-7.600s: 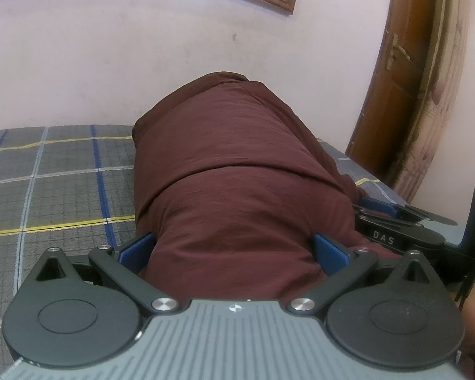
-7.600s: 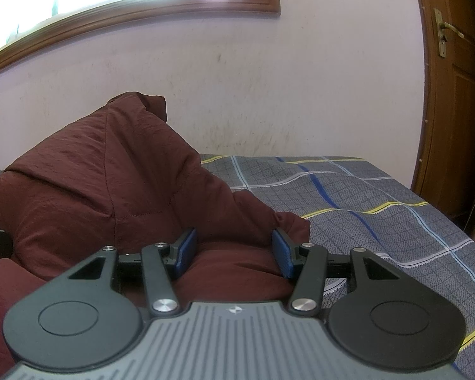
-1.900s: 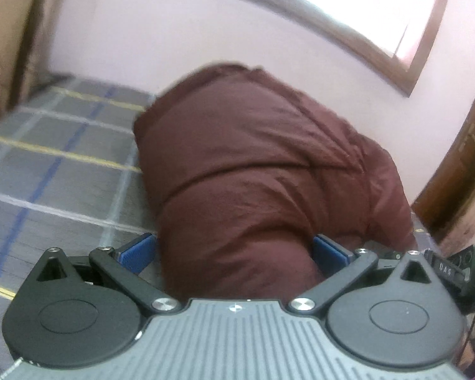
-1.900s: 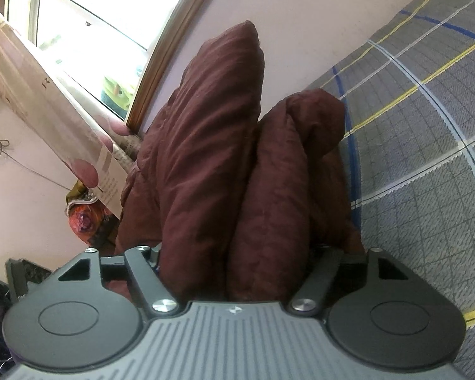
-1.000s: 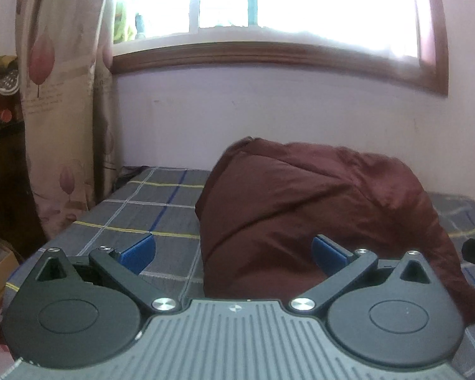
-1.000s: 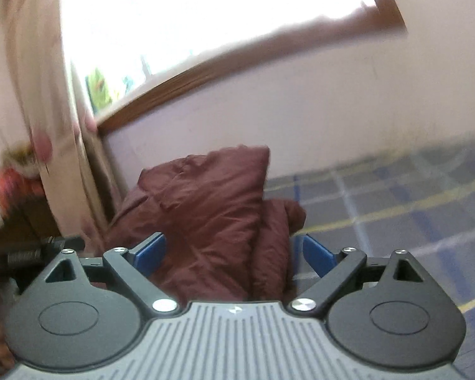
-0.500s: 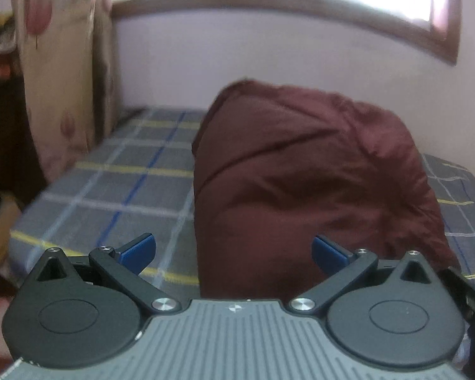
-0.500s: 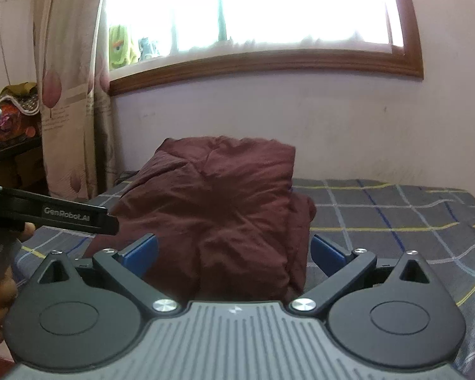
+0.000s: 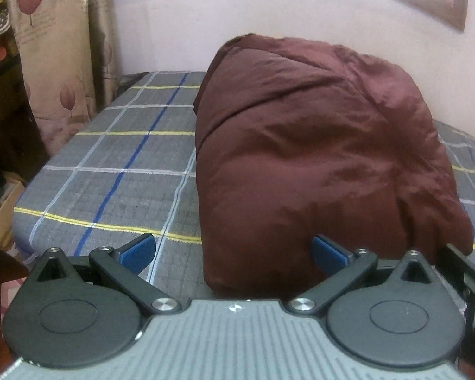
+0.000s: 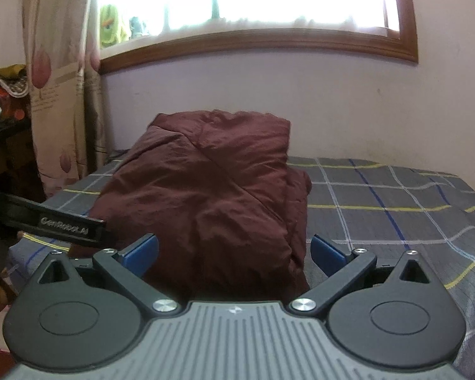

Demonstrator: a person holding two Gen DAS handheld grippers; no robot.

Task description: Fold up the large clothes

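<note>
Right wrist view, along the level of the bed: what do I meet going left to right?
Curtain → the left gripper's black arm poking in → folded maroon garment → bare plaid bedsheet.

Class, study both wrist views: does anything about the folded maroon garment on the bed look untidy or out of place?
Mostly tidy. The maroon garment sits folded on the checked bed cover, but a loose layer bulges past its right edge.
</note>
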